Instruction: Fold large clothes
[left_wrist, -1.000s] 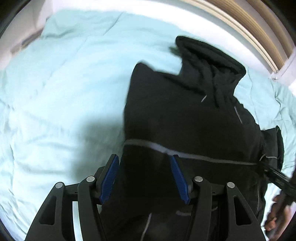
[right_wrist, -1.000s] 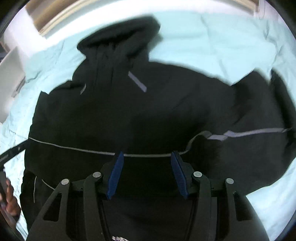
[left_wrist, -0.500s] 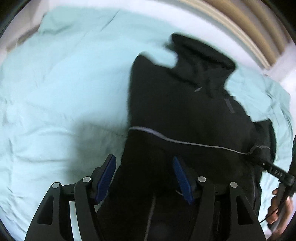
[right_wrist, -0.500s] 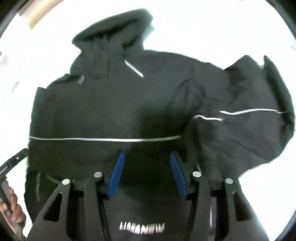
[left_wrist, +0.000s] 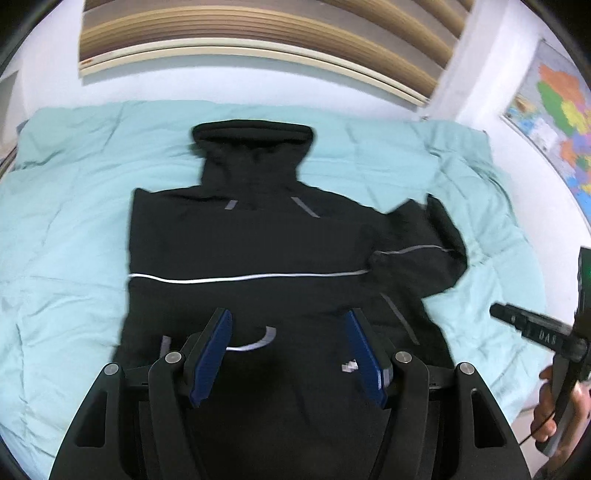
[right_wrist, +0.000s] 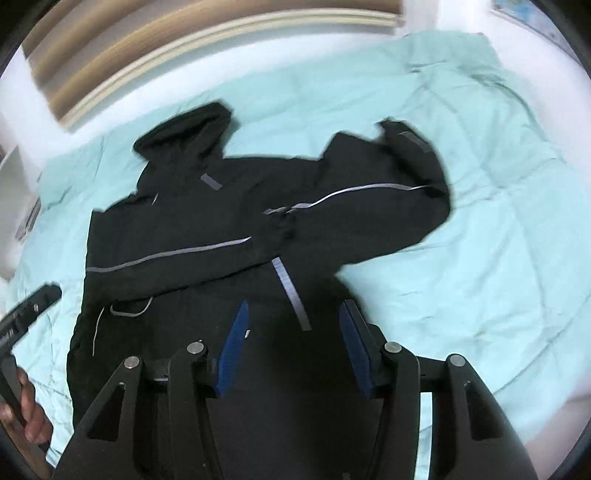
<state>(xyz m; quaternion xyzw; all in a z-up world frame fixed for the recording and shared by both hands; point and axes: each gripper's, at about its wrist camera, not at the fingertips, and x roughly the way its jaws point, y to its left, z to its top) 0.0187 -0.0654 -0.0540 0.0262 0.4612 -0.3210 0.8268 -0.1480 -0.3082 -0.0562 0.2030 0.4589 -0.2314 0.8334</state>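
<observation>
A black hooded jacket (left_wrist: 251, 251) with grey reflective stripes lies flat on the bed, its hood (left_wrist: 255, 147) pointing toward the headboard. One sleeve (right_wrist: 388, 206) sticks out bent to the right; the left side ends in a straight edge. My left gripper (left_wrist: 288, 317) hovers above the jacket's lower part, open, with nothing between its blue pads (left_wrist: 210, 354). Over the same lower part my right gripper (right_wrist: 294, 308) is open and empty too. It also shows at the right edge of the left wrist view, as the right gripper (left_wrist: 535, 328) held in a hand (left_wrist: 554, 413).
The light teal bedspread (left_wrist: 74, 221) reaches well beyond the jacket on both sides. A slatted wooden headboard (left_wrist: 258, 37) and a white wall stand behind the bed. A coloured map (left_wrist: 561, 110) hangs on the right wall. A white shelf (right_wrist: 14, 192) is at the far left.
Both grippers have lifted up and back from the jacket, so the whole garment and the headboard now show. The left jaws stand slightly wider. The jacket lies as it did.
</observation>
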